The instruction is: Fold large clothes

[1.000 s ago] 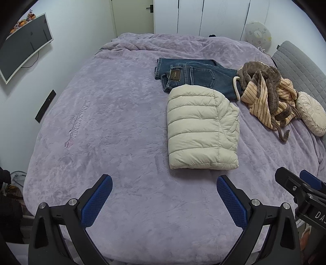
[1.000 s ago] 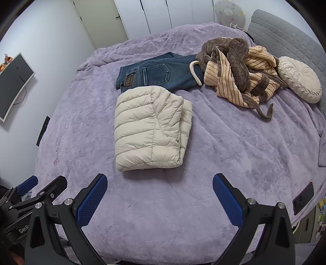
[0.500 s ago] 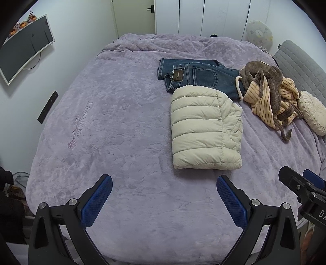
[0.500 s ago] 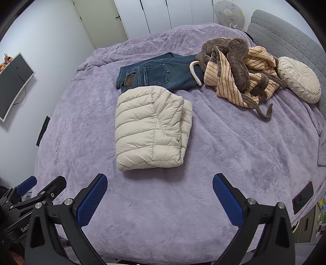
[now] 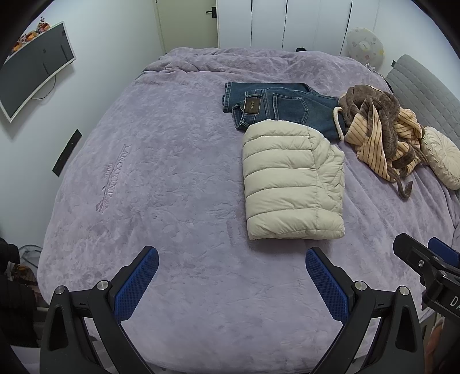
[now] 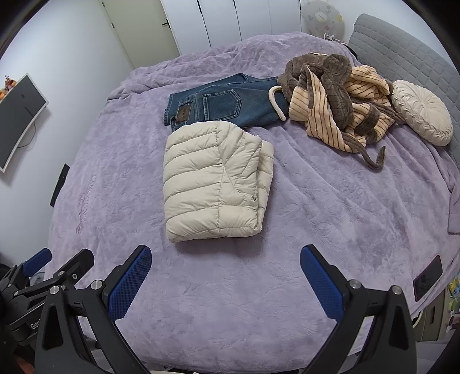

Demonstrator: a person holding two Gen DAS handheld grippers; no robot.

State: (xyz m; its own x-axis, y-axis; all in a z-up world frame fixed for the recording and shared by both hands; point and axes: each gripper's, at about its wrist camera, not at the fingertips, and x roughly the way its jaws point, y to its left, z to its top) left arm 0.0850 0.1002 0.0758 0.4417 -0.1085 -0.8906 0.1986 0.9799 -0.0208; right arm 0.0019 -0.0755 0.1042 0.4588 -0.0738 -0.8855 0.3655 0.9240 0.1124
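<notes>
cream puffer jkt point(image 5: 290, 181) folded flat, neat rectangle, on purple bed point(image 5: 161, 178)

bed point(image 5: 161, 178): purple cover | wall point(image 5: 109, 43): white, monitor point(image 5: 34, 66) | wardrobe point(image 5: 287, 23): white | headboard point(image 6: 402, 54): grey

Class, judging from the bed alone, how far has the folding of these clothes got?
Done: the cream puffer jacket and the jeans lie folded flat on the purple bedspread. In hand: nothing; the left gripper and right gripper are open and empty. Left: the striped brown robe lies in a crumpled heap near the round cushion.
</notes>
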